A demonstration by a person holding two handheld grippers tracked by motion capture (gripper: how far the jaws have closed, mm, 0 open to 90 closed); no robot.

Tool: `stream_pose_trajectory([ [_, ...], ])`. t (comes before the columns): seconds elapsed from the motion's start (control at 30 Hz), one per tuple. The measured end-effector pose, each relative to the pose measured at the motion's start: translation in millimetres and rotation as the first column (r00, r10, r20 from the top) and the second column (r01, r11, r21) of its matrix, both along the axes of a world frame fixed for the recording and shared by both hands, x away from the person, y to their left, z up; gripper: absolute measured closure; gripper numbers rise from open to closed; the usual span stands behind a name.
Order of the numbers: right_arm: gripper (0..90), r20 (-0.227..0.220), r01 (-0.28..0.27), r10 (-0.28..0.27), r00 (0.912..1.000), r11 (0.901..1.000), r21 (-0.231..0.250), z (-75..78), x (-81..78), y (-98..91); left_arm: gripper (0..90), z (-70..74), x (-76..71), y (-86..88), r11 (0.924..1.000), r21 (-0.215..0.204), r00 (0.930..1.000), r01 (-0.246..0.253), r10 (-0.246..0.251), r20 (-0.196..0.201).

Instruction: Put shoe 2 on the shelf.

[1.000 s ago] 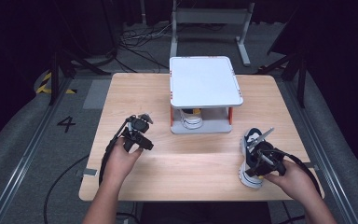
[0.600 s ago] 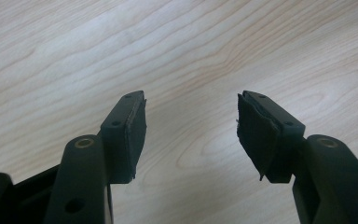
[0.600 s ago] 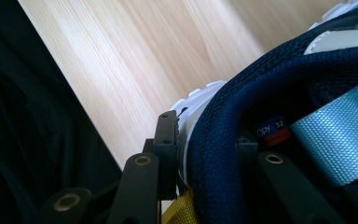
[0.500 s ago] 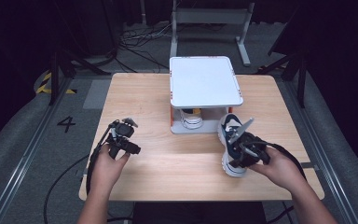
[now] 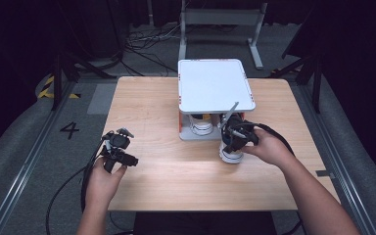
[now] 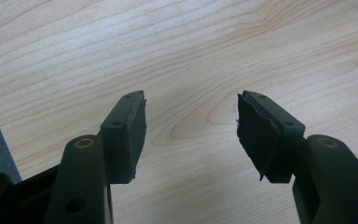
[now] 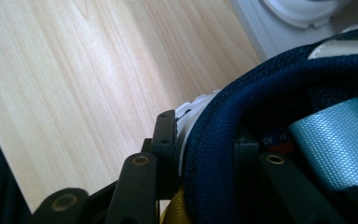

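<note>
Near the desk's (image 5: 176,181) left edge, the left tongs (image 5: 126,147) hang spread and empty. Farther right, just before the white stand (image 5: 215,85), the right tongs (image 5: 230,142) pinch the collar of a shoe (image 5: 231,154), its long axis pointing at the stand.

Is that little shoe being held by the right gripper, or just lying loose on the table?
Held: the right gripper pinches the shoe by its padded collar.

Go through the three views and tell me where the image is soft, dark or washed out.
High view: the table is evenly lit, the surroundings fall to near black, and the rack's white top is washed out. Left gripper view: the wood grain is sharp, the left gripper slightly soft. Right gripper view: the navy shoe collar held by the right gripper is blurred.
</note>
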State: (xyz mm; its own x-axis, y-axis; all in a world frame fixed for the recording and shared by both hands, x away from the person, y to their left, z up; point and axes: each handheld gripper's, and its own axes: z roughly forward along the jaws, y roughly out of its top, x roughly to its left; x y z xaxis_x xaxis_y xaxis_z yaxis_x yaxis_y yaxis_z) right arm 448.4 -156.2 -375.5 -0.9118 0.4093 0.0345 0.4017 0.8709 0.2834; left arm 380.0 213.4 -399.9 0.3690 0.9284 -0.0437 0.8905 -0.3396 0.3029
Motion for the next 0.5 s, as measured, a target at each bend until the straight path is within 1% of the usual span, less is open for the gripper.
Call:
stream_pose_trajectory([
  [0.07, 72.4, 0.035, -0.009, 0.011, 0.9993, 0.9988, -0.047, 0.4, 0.5, 8.1, 42.5, 0.7, 0.1, 1.2, 1.0, 0.007, 1.0, 0.002, -0.002, 0.006],
  [0.1, 72.4, 0.034, -0.027, 0.029, 0.999, 0.9983, -0.052, 0.2, -0.4, 11.7, 42.6, 0.7, 0.2, 1.0, 1.0, -0.002, 1.0, -0.001, 0.001, 0.002],
  [0.13, 72.4, 0.036, -0.037, 0.039, 0.9986, 0.9979, -0.053, 0.1, -0.6, 14.9, 42.6, 0.4, 0.5, 0.7, 1.0, -0.001, 1.0, -0.003, 0.003, 0.004],
  [0.2, 72.4, 0.042, -0.036, 0.039, 0.9984, 0.9967, -0.073, -0.7, 1.9, 20.1, 42.5, -0.9, 2.0, 0.0, 1.0, 0.0, 1.0, 0.002, -0.002, 0.001],
  [0.27, 72.6, 0.061, -0.031, 0.037, 0.9974, 0.9941, -0.104, -3.7, 7.4, 23.1, 42.6, -2.6, 3.2, -2.3, 1.0, -0.004, 1.0, 0.008, -0.008, -0.006],
  [0.3, 72.7, 0.066, -0.025, 0.032, 0.9973, 0.9937, -0.109, -5.7, 10.6, 24.0, 42.5, -2.7, 3.8, -3.6, 0.9999, 0.003, 0.9999, 0.015, -0.015, -0.007],
  [0.33, 72.6, 0.059, -0.021, 0.028, 0.9979, 0.994, -0.107, -7.5, 14.7, 24.8, 42.5, -2.8, 4.2, -4.3, 0.9998, 0.001, 0.9998, 0.02, -0.02, -0.005],
  [0.4, 72.4, 0.046, -0.022, 0.026, 0.9986, 0.9958, -0.089, -9.9, 19.2, 27.5, 42.5, -2.2, 4.7, -5.0, 0.9999, 0.003, 0.9999, 0.017, -0.017, -0.004],
  [0.43, 72.3, 0.047, -0.025, 0.029, 0.9985, 0.9963, -0.082, -9.8, 20.6, 29.2, 42.5, -2.1, 5.4, -4.6, 0.9998, 0.005, 0.9998, 0.019, -0.019, -0.002],
  [0.5, 72.3, 0.053, -0.026, 0.03, 0.9981, 0.9963, -0.082, -8.8, 23.6, 32.4, 42.6, -2.7, 6.5, -4.0, 0.9998, -0.004, 0.9998, 0.018, -0.018, -0.005],
])
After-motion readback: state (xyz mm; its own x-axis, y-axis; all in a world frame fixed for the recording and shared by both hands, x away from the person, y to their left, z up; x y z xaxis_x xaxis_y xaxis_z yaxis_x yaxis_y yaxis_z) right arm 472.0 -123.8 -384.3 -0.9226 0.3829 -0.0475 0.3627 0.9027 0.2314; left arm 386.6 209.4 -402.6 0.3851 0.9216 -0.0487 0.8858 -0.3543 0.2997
